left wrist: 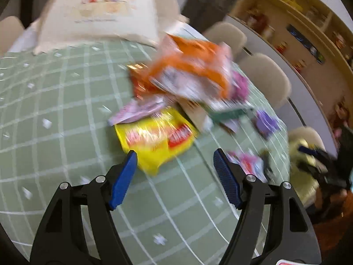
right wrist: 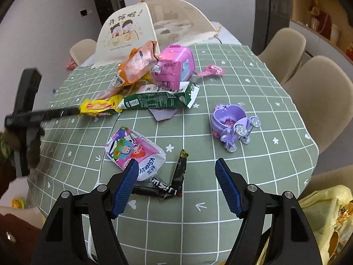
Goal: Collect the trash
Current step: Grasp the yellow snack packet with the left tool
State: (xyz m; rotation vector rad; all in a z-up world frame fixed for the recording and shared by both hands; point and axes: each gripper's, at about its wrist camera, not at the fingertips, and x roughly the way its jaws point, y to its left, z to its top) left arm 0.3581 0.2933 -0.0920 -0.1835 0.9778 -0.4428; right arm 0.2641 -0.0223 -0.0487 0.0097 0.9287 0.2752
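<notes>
Left tongs (left wrist: 175, 158) spread at yellow wrapper (left wrist: 154, 138), right tongs (right wrist: 176, 166) spread over black wrapper (right wrist: 167, 183) by near worktop (right wrist: 253, 187) edge: drop low, pinch one flat piece only.

Left claw (left wrist: 175, 155) agape; right claw (right wrist: 176, 165) agape, both empty

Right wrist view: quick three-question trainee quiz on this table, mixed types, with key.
1. True or false: the right gripper has its jaws shut on the tissue pack.
2. Which item lies nearest the right gripper? A) black wrapper B) purple toy carriage C) green carton
3. Fill in: the yellow wrapper lies at the ____ end of the trash pile.

Key: 1 false; 2 A; 3 left.
</notes>
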